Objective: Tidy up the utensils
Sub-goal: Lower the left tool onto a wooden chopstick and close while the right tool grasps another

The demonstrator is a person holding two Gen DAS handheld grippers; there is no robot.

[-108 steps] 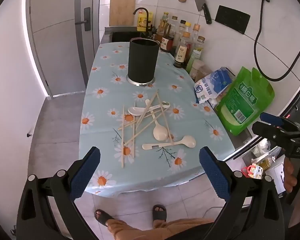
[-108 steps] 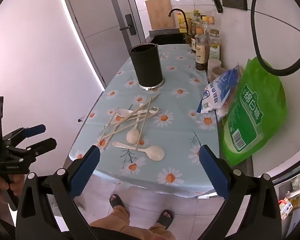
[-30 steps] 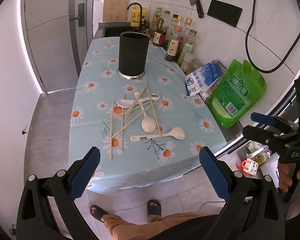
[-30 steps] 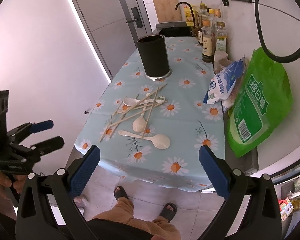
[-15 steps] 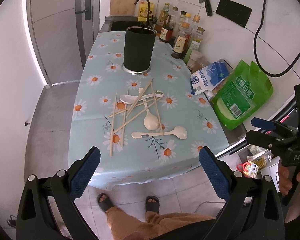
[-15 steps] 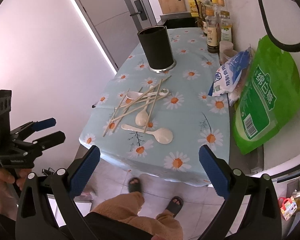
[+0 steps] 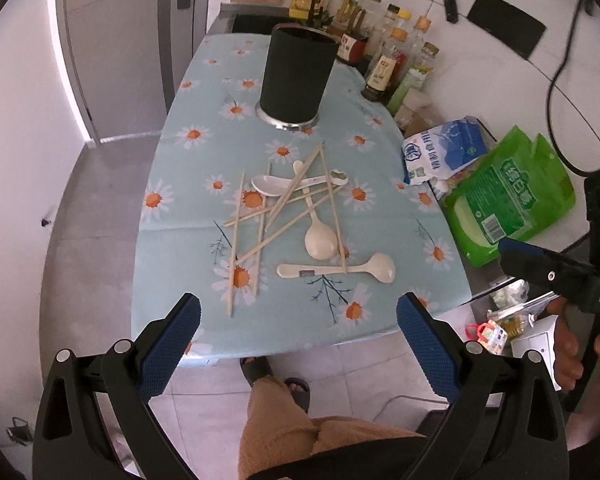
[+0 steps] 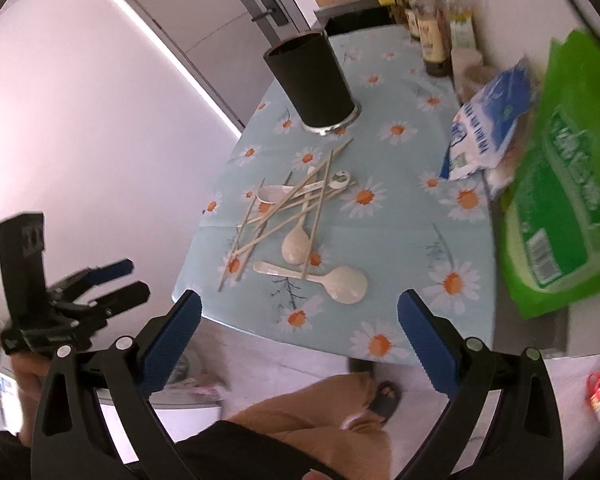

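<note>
Several wooden chopsticks (image 7: pixel 278 216) (image 8: pixel 280 212) lie crossed in a heap on the daisy tablecloth (image 7: pixel 188 184) (image 8: pixel 404 236). Three pale spoons lie among them: one under the sticks (image 7: pixel 268 185), one pointing toward me (image 7: pixel 321 240) (image 8: pixel 296 246), and one lying crosswise nearest the front edge (image 7: pixel 340 269) (image 8: pixel 342 280). Behind the heap a black cylindrical holder (image 7: pixel 296 76) (image 8: pixel 314 84) stands upright. My left gripper (image 7: pixel 298 320) (image 8: pixel 112 284) is open and empty, just short of the table's front edge. My right gripper (image 8: pixel 298 320) (image 7: pixel 540 268) is likewise open and empty, off the table's right corner.
A green bag (image 7: pixel 508 200) (image 8: pixel 568 184) and a blue-white bag (image 7: pixel 444 152) (image 8: pixel 484 124) lie at the table's right side. Bottles (image 7: pixel 384 68) line the wall, with a sink (image 7: pixel 256 22) behind. A person's legs and sandals (image 7: pixel 276 368) are below the front edge.
Both grippers have come closer to the table, so the utensil heap looks larger. The right wrist view has tilted and blurred. Both stay open; nothing on the table moved.
</note>
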